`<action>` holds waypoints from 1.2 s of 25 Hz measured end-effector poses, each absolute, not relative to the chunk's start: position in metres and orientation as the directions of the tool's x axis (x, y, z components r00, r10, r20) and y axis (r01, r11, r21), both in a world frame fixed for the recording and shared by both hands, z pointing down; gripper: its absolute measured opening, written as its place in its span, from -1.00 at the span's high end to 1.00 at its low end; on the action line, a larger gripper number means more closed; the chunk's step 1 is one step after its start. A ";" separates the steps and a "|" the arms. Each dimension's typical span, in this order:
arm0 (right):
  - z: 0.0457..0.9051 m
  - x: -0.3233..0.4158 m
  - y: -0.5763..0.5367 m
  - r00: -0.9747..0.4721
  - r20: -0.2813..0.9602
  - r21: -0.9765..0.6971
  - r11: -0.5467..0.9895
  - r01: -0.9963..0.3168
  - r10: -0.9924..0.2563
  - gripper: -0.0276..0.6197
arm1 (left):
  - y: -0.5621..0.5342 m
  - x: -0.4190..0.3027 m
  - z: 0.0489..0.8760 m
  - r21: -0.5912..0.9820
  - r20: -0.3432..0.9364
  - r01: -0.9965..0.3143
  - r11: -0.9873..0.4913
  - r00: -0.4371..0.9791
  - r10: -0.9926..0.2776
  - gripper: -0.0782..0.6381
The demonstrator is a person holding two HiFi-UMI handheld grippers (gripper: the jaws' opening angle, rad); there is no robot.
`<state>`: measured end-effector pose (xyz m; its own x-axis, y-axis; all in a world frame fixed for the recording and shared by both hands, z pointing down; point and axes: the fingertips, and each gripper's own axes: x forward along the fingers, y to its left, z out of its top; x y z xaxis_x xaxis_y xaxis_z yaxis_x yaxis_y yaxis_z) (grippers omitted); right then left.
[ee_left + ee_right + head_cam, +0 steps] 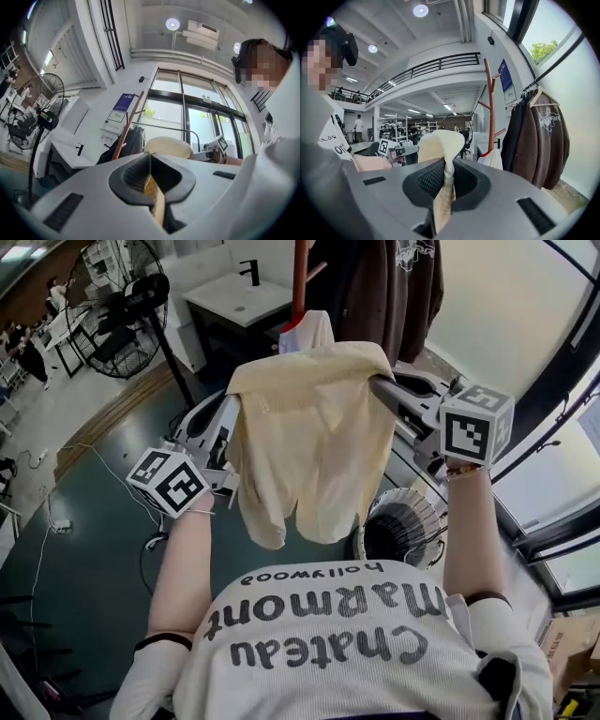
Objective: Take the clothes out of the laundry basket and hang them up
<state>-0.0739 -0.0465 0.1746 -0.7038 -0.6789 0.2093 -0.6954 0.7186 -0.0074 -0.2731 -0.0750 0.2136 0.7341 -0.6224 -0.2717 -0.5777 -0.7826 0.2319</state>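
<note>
- Here is the pale yellow shirt [314, 446], up in the air in front of the person's chest, stretched between the two grippers; its top edge runs from one to the other and the rest hangs loose below
- Left gripper [150, 161]: jaws pressed together, pinching a fold of the yellow cloth, which runs up between the ribbed pads; in the head view it grips the shirt's left upper corner
- Right gripper [446, 171]: jaws clamped on the shirt too; a twist of cloth rises out of the pads and balloons above them; in the head view it holds the right upper corner, a touch higher than the left
- Marker cube [167, 482] on the left gripper sits low and near the person's forearm; the right gripper's cube [476, 425] stands out to the right
- Laundry basket [403, 526], slatted, sits on the dark floor below the right arm, just right of the hanging hem; the shirt is clear of it
- Behind the shirt: a reddish-brown coat stand [300, 277] with a white garment [314, 329] on it; a dark brown top [394, 287] hangs to its right
- Far left, a standing fan [122, 306]; beside it a white washbasin unit [239, 298]
</note>
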 end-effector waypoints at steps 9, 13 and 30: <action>0.202 -0.026 -0.072 -0.795 0.170 -0.048 0.800 -0.597 -0.583 0.79 | -0.089 -0.227 0.183 0.226 -0.369 -0.592 -0.774 0.683 -0.631 0.74; 0.217 -0.003 -0.076 -0.819 0.160 -0.073 0.821 -0.567 -0.551 0.79 | -0.084 -0.203 0.193 0.223 -0.330 -0.645 -0.731 0.656 -0.679 0.74; 0.186 0.007 -0.107 -0.852 -0.074 -0.103 0.854 -0.510 -0.518 0.79 | -0.145 -0.182 0.191 0.296 -0.430 -0.557 -0.776 0.648 -0.628 0.74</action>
